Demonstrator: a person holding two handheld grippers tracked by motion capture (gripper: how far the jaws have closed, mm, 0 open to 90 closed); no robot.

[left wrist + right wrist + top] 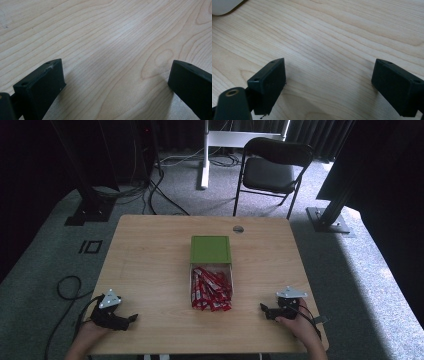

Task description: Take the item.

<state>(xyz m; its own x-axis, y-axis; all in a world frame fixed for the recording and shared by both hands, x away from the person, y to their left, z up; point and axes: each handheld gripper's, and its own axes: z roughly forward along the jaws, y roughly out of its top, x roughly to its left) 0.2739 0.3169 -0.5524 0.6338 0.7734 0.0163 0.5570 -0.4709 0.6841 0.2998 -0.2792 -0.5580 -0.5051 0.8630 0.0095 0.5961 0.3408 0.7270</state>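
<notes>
While nothing is gripped yet, seen from the high view: left gripper (131,318) parked at the near left corner of the table (145,255), right gripper (264,309) at the near right, both resting on the wood and aimed inward, likely a ready stance well apart from the work. Between them, at mid-table, a small white tray (191,285) heaped with red sachets (212,289), several spilling over its near edge; touching its far end, a flat green lid (210,249), seemingly slid back to bare the contents. Sachets thin, glossy, red with white print, lying crisscross, probably slippery and easier picked singly by an edge.

From the left gripper view: left gripper (116,82) with jaws spread wide, bare wood grain between, nothing grasped.

From the right gripper view: right gripper (329,80) likewise released, jaws far apart over bare wood; a pale rounded corner at the far left, too little visible to identify.
</notes>
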